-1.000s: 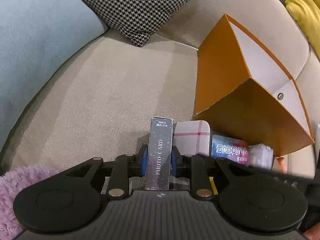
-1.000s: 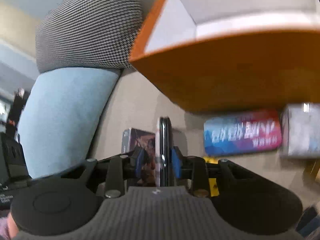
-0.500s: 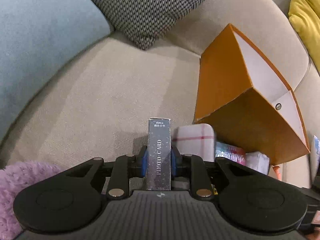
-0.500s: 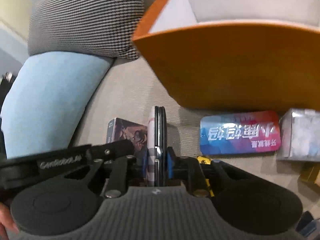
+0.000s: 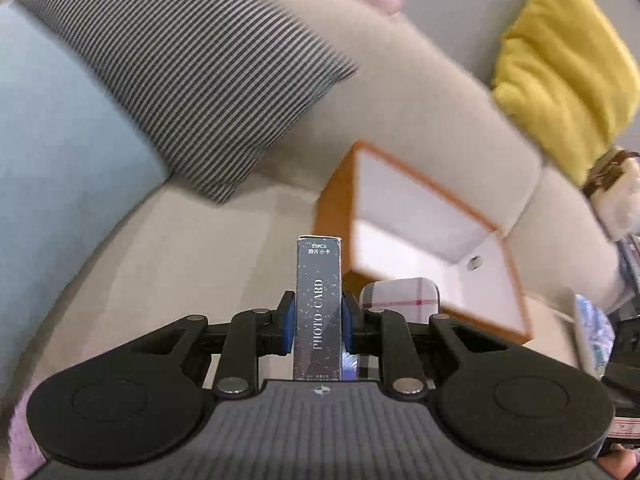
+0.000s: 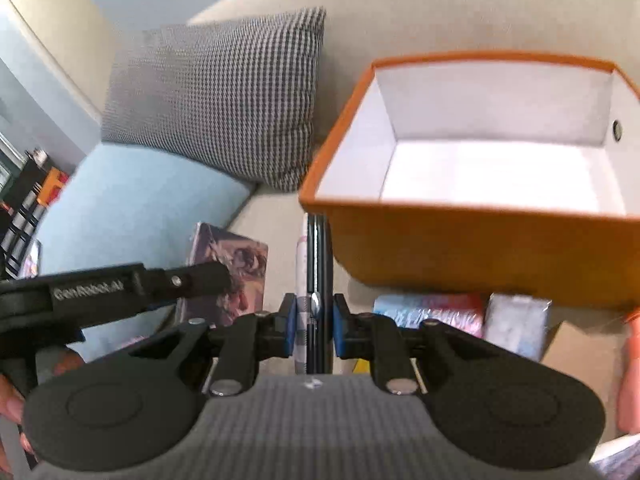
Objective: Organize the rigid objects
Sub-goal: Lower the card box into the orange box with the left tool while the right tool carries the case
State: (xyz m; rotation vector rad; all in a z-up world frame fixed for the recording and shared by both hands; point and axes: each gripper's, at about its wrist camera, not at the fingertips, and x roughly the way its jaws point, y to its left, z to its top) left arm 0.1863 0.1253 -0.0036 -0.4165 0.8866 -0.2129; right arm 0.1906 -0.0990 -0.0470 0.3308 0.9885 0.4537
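Beige sofa with houndstooth cushion and yellow cushion.

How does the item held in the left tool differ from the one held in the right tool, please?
The left tool grips a dark speckled card box printed "PHOTO CARD"; the right tool grips a plaid case seen edge-on. The card box is a thick block with square corners, the plaid case thinner with rounded ends. Both stand upright, clamped near the orange box.

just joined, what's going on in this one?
A person is tidying small boxes on a sofa with two handheld grippers. The left gripper is clamped on a dark "PHOTO CARD" box; the right gripper grips a thin plaid tin edge-on. Both are raised in front of the open orange box, which looks empty inside.
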